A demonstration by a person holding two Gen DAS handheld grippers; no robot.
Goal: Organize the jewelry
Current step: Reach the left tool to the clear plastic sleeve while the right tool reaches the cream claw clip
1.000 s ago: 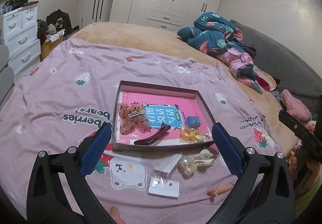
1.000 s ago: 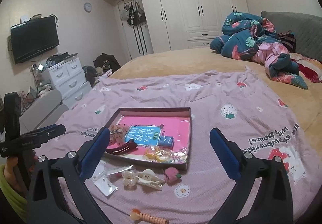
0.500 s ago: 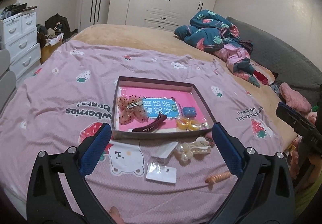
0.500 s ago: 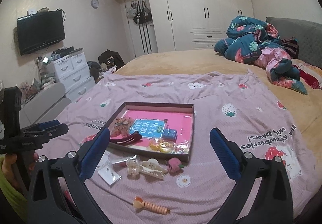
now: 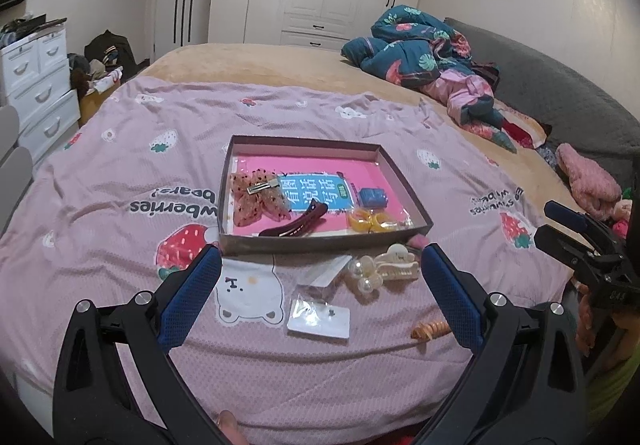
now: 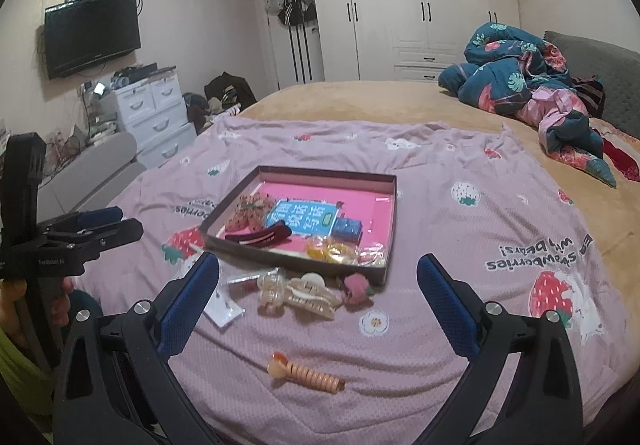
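Both my claws hang released above the bed, holding nothing. The box [image 5: 326, 245] already holds several clips, and the loose pieces lie on the blanket just in front of it. The coil hair tie [image 6: 306, 375] lies crosswise, nearest my right claw [image 6: 318, 309]. The pearl clip [image 5: 382, 271] sits ahead of my left claw [image 5: 320, 299], probably slightly right of center.

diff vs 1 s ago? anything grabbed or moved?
Nothing grabbed or let go. Both tongs, left and right, have pulled back a little from the box, so it sits farther off in both views. Both stay open and empty. The cream hair claw, spiral hair tie and card lie unmoved on the bedspread.
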